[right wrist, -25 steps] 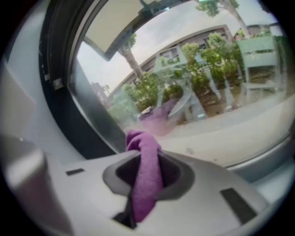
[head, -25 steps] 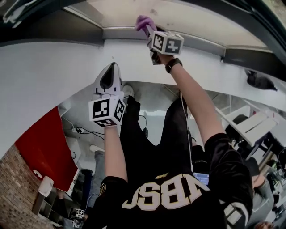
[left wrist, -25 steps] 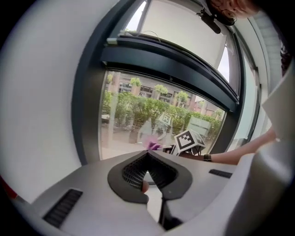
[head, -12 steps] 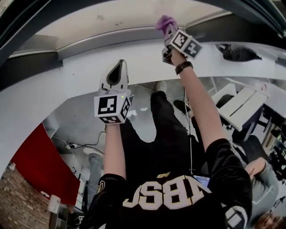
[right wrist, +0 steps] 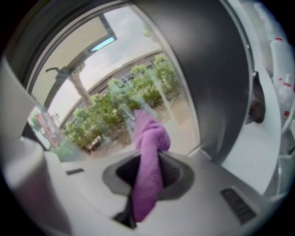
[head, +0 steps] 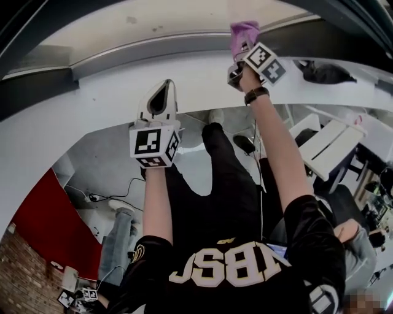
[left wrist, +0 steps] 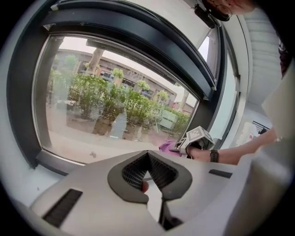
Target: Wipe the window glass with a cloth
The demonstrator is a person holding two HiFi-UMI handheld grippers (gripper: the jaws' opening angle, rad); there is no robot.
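Head view first: my right gripper [head: 244, 50] is up high at the window glass [head: 153, 18]. The purple cloth [head: 244, 30] sticks out of its tip and sits against the pane, right by the dark frame [head: 301, 38]. My left gripper [head: 162, 92] hangs lower, in front of the white wall [head: 61, 122] under the window. It's well apart from the cloth and isn't touching anything I can see.

Left gripper view: the jaws are pressed together with nothing between them. Past them I get the pane with bushes and buildings outside. The other gripper is over by the pane's lower right corner, with a bit of purple bunched in front of it.

Right gripper view: the jaws are clamped on the cloth. One end bulges up out of them toward the glass and the rest trails down between them. The dark frame runs just to the right of it.
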